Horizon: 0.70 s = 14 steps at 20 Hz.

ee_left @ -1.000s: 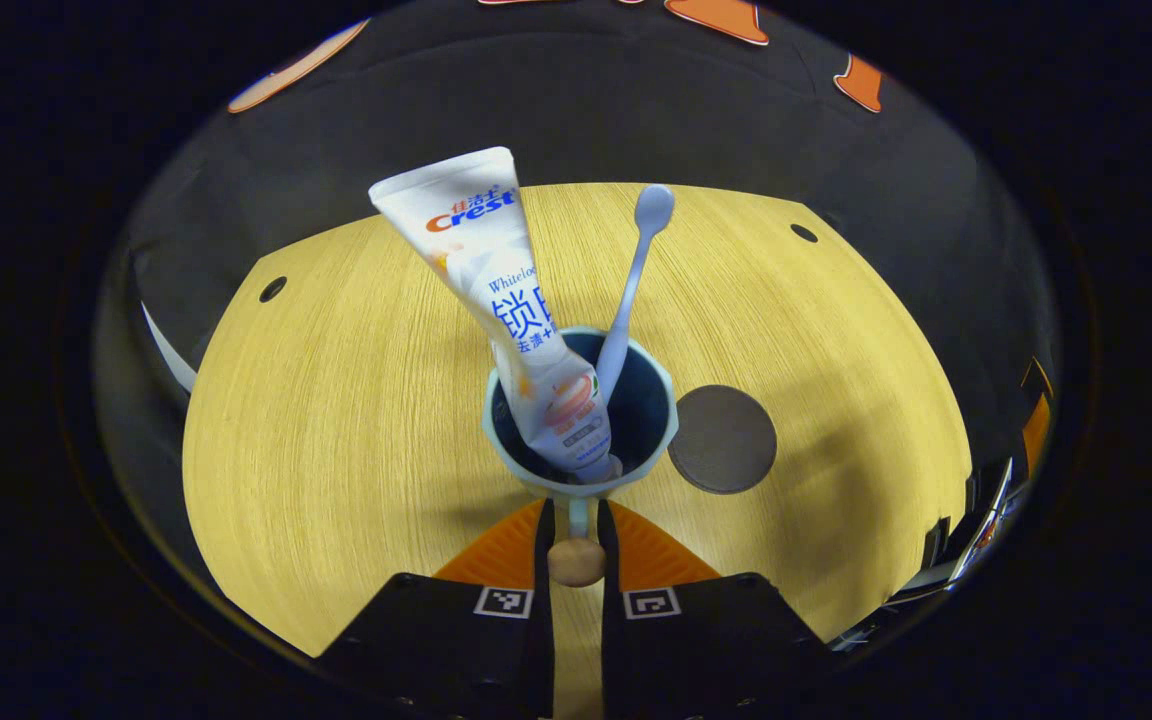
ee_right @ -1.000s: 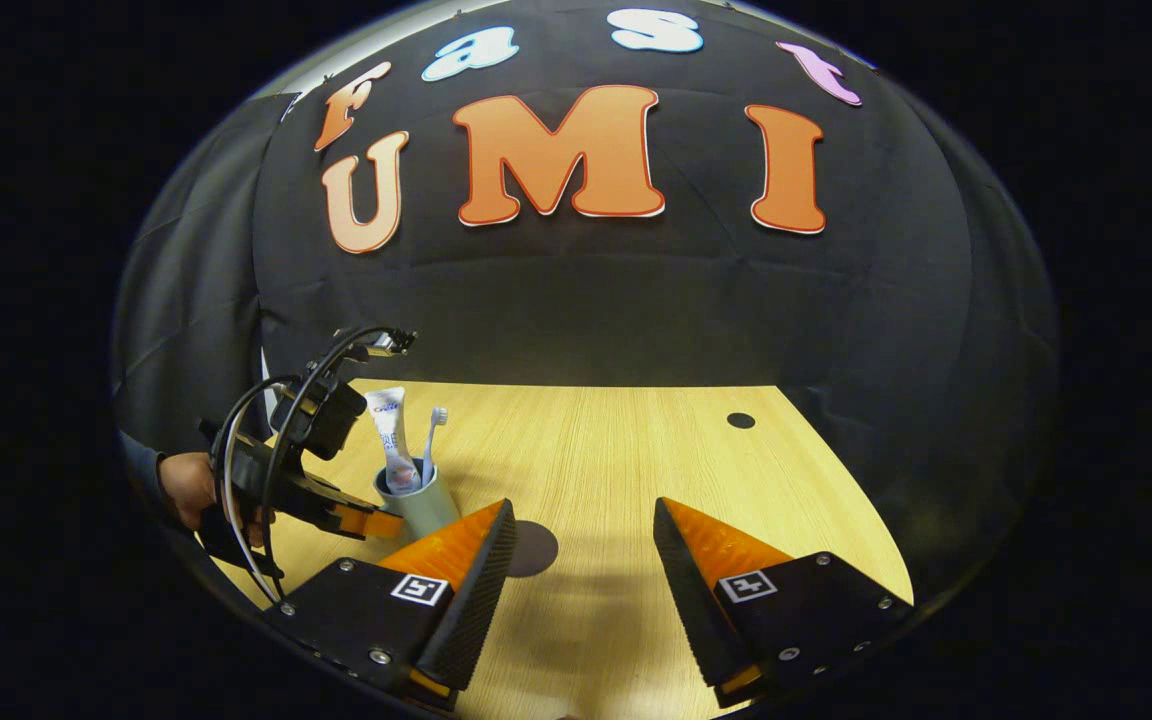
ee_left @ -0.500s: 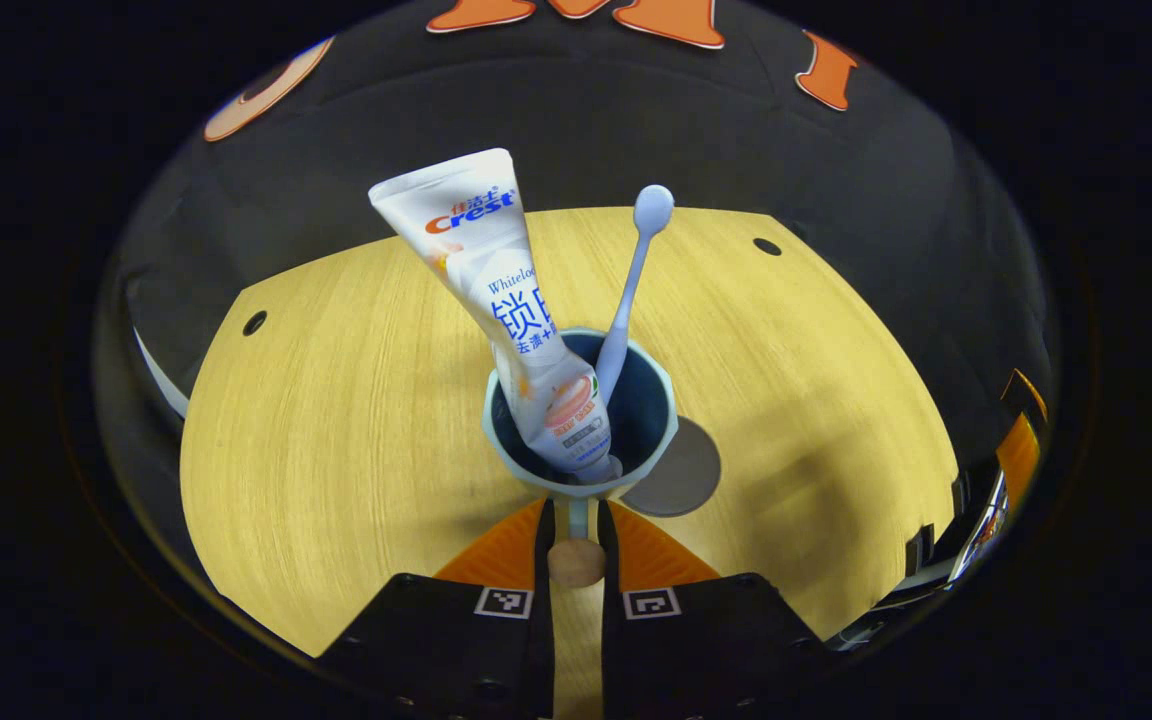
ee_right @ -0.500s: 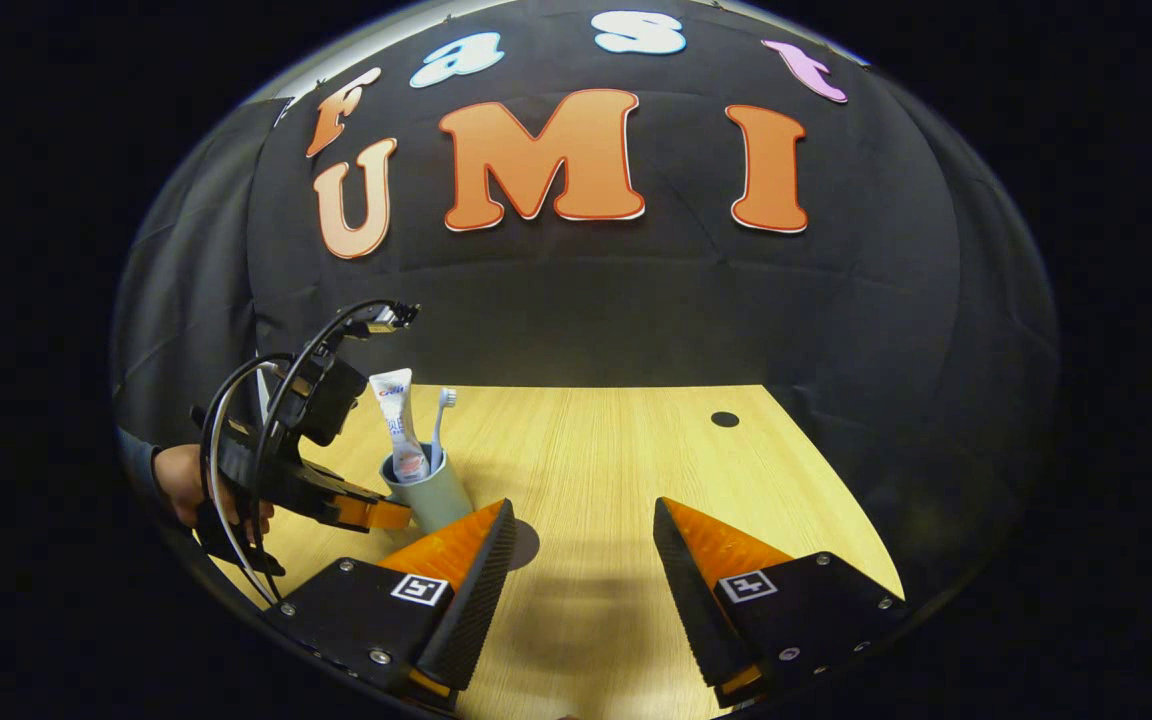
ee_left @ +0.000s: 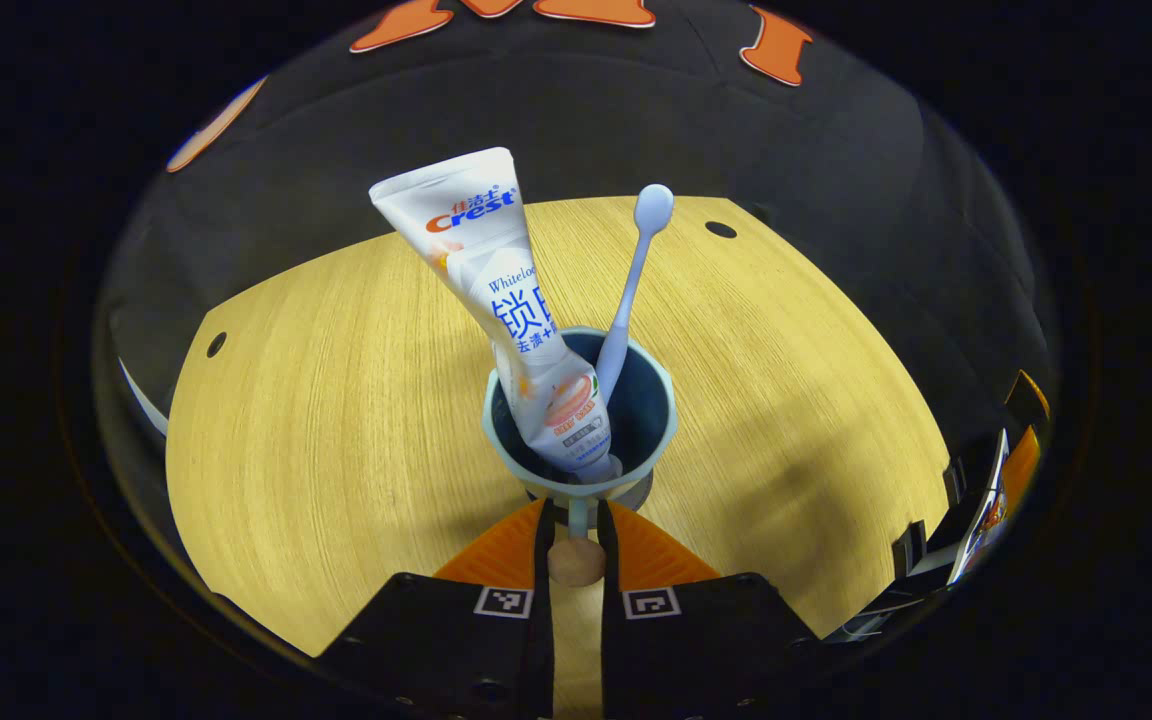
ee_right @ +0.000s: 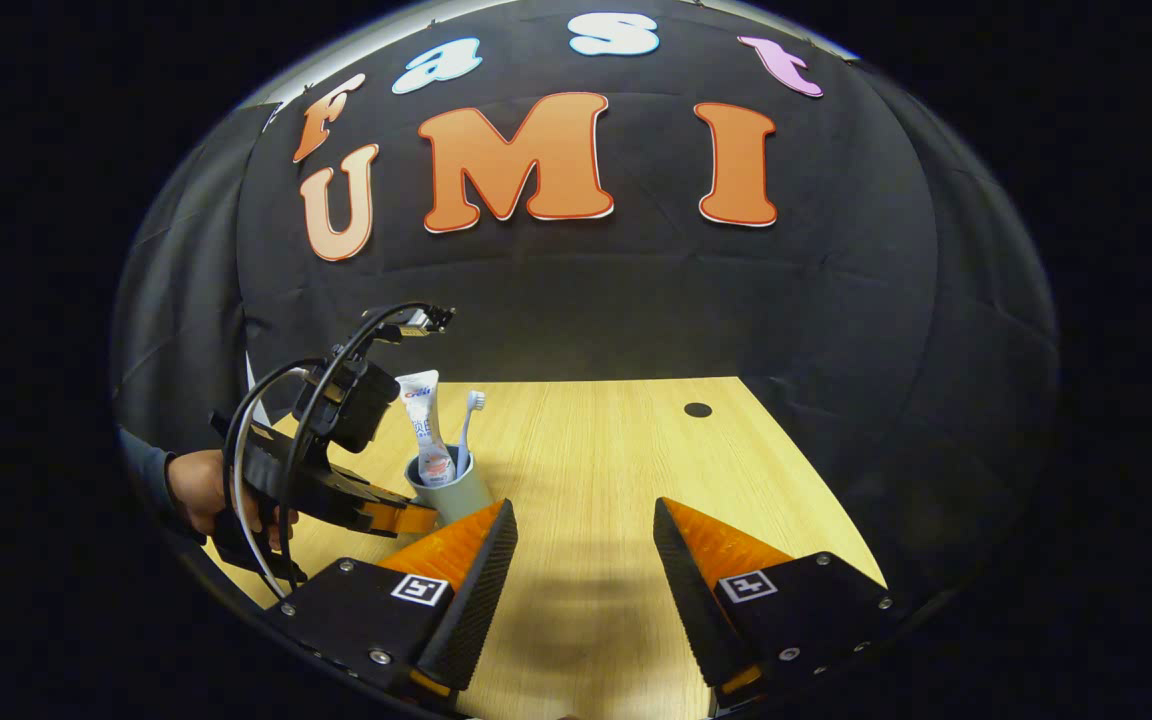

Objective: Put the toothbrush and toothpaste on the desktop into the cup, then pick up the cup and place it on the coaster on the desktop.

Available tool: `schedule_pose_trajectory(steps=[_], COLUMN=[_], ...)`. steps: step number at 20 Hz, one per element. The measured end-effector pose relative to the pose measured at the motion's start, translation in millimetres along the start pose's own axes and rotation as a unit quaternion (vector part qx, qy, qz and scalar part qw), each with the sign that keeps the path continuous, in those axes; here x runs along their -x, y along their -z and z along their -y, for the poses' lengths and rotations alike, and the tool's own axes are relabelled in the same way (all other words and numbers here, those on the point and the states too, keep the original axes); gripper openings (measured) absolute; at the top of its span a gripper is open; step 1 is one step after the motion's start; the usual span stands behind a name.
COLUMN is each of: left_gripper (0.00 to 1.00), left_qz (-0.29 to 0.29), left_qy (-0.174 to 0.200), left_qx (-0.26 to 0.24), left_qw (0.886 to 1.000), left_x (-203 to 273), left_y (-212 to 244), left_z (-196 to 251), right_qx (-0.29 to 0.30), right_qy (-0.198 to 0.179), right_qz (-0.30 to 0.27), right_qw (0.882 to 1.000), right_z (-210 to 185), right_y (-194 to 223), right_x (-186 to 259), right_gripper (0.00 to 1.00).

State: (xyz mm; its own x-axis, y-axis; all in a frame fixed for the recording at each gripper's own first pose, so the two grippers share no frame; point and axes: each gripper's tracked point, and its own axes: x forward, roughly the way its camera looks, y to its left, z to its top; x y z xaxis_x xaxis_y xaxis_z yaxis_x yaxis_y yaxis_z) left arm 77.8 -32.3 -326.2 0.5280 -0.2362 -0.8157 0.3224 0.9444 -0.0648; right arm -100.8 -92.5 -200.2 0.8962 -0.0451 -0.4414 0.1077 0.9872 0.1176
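The pale wooden desktop (ee_left: 336, 400) runs back to the booth's black cloth wall, with small dark holes near its far corners. Your left gripper (ee_left: 576, 515) is clenched on the handle of the blue-grey cup (ee_left: 581, 410), both fingers pressing the thin handle between them, with its round wooden knob just below the grip. The toothpaste tube (ee_left: 506, 300) and the toothbrush (ee_left: 631, 285) both stand in the cup, the tube leaning left, the brush leaning right with its end up. A dark sliver of the coaster (ee_left: 641, 490) peeks out at the cup's lower right, so the cup looks to be over it; I cannot tell whether the base is down or hanging just above.

Your main risk is setting down off-centre: the coaster is almost hidden under the cup, so you are placing half blind, and an edge landing would leave the cup tilted. The tall tube makes the load top-heavy, so a jolt or a twist about that thin handle could tip it or shake the contents out. Letting go before the base sits flat would do the same.

Your right gripper (ee_right: 576, 560) hangs with jaws spread wide, grasping nothing, low over bare desktop. From that side your hand (ee_right: 206, 490) and the left gripper (ee_right: 406, 518) show beside the cup (ee_right: 451, 490).
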Motion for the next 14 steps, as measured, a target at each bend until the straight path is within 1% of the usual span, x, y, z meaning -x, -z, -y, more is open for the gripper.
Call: schedule_pose_trajectory(steps=[3,7,8,9,11,13,14], left_gripper=[0.18,0.19,0.23,0.24,0.33,0.48,0.59], left_qz=[-0.011,-0.005,-0.004,0.002,0.019,0.037,0.046], left_qy=[-0.002,-0.012,-0.009,-0.008,-0.015,-0.019,-0.02], left_qx=[-0.005,-0.009,-0.005,-0.004,-0.016,-0.02,-0.017], left_qw=[1.0,1.0,1.0,1.0,1.0,0.999,0.999], left_x=[2,1,3,5,13,25,32], left_y=[2,0,1,0,-1,-3,-4], left_z=[-2,-2,0,0,-3,-5,-7], right_qx=[-0.002,-0.004,-0.002,-0.002,0.0,0.007,0.012], right_qy=[0.004,0.0,-0.001,-0.004,-0.01,-0.015,-0.019], right_qz=[-0.005,-0.006,-0.005,-0.003,0.002,0.012,0.018], right_qw=[1.0,1.0,1.0,1.0,1.0,1.0,1.0], right_z=[8,11,11,11,9,8,6], right_y=[5,6,5,4,0,-8,-13], right_x=[3,5,4,4,3,2,1], right_gripper=[0.83,0.83,0.83,0.83,0.83,0.83,0.83])
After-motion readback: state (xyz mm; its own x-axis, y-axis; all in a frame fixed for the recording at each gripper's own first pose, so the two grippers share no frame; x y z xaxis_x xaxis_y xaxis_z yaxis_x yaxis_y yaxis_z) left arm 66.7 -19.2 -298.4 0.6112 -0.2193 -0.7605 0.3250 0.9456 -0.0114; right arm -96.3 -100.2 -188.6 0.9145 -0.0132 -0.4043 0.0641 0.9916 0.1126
